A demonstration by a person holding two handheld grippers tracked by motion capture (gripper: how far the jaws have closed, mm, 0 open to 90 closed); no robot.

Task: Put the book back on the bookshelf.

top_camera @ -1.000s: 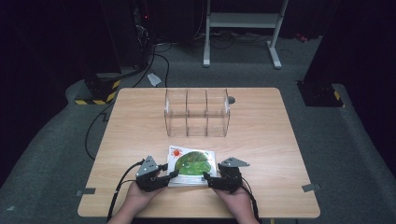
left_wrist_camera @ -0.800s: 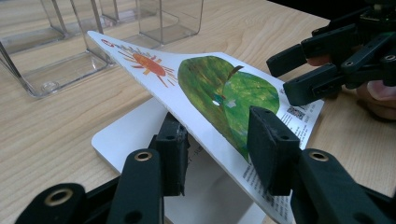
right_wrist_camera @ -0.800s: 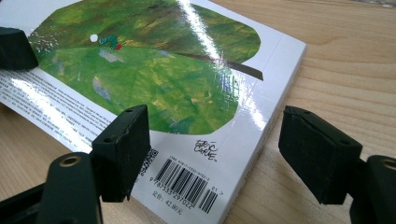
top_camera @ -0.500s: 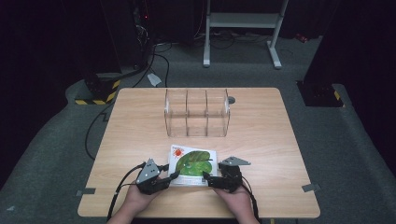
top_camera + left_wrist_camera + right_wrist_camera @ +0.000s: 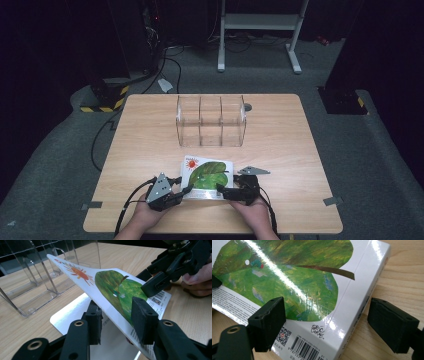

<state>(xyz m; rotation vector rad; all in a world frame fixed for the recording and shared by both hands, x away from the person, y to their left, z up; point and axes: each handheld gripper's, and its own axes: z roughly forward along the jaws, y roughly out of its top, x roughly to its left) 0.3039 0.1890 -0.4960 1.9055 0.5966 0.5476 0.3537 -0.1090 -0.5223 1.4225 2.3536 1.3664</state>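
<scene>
High view: a wooden table stands on grey carpet, with a clear acrylic organizer of three compartments set upright toward its far middle. Well apart from that, near the person's edge, lies a picture book with a big green leaf and a small red sun on its white cover. Both hands come in from the bottom, one at each near corner of the book.

Left gripper view: the book's cover is lifted and tilted up off the white page beneath it, its sun end pointing toward the organizer. The left gripper has its fingers on either side of the raised cover edge, one under and one over; whether they truly squeeze it I cannot tell, since a small gap shows. Farther off, the right gripper rests its tip on the cover near the barcode.

Right gripper view: the right gripper has its fingers spread wide apart, straddling the book's spine corner, one over the cover by the QR code, the other out beside the spine above bare table.
</scene>
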